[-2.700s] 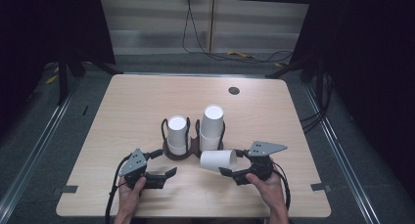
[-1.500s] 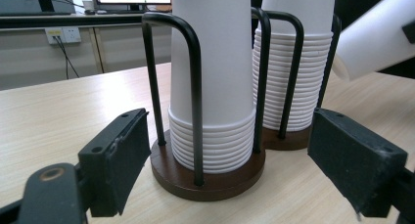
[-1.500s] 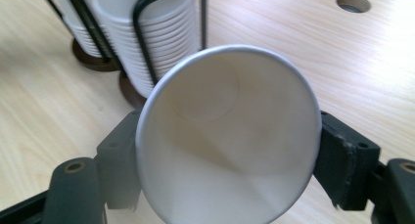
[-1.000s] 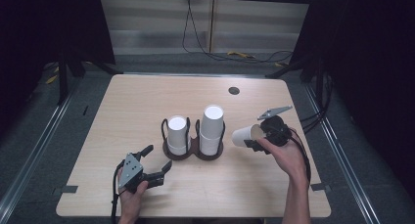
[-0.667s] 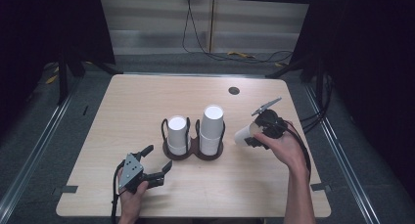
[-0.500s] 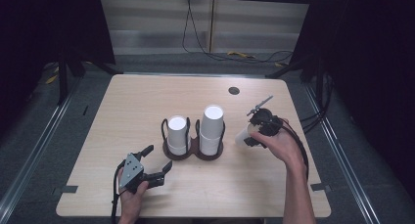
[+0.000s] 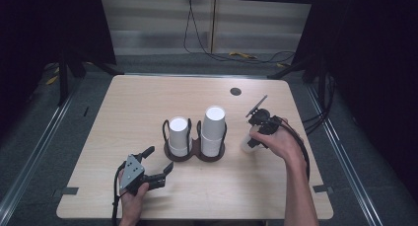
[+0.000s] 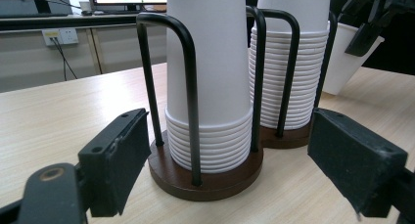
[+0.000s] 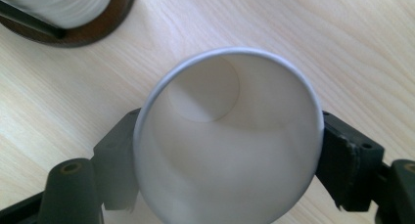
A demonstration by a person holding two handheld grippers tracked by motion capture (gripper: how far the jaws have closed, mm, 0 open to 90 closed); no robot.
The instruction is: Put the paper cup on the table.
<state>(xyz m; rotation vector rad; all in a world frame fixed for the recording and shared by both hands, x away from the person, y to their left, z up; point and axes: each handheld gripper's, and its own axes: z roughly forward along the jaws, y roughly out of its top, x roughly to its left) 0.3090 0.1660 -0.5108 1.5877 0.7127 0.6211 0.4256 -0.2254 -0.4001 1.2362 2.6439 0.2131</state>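
**Ana:** High view first: what is on the bench [image 7: 148,107]?

**Ben:** A dark wooden holder [image 7: 194,153] with black wire loops stands near the middle. It carries two stacks of upside-down white paper cups: a shorter left stack [image 7: 179,135] and a taller right stack [image 7: 213,130].

**Ana:** Where is the right hand-held gripper [image 7: 252,137]?

**Ben:** Just right of the holder, tilted steeply downward in the person's right hand [image 7: 276,139]. Its jaws are clamped on a single cup [image 7: 248,143]. In the right gripper view that cup [image 9: 230,136] sits between the two jaws, mouth facing the camera, with its base toward the bench below. I cannot tell whether the base touches the wood. The holder's edge [image 9: 93,31] shows at the top left there.

**Ana:** And the left hand-held gripper [image 7: 156,164]?

**Ben:** It rests at the near left of the bench, held in the left hand [image 7: 132,196], jaws spread wide with nothing between them, pointing toward the holder. In the left gripper view the left stack [image 8: 210,77] stands straight ahead, the right stack [image 8: 293,53] behind it, and the held cup [image 8: 345,57] at far right.
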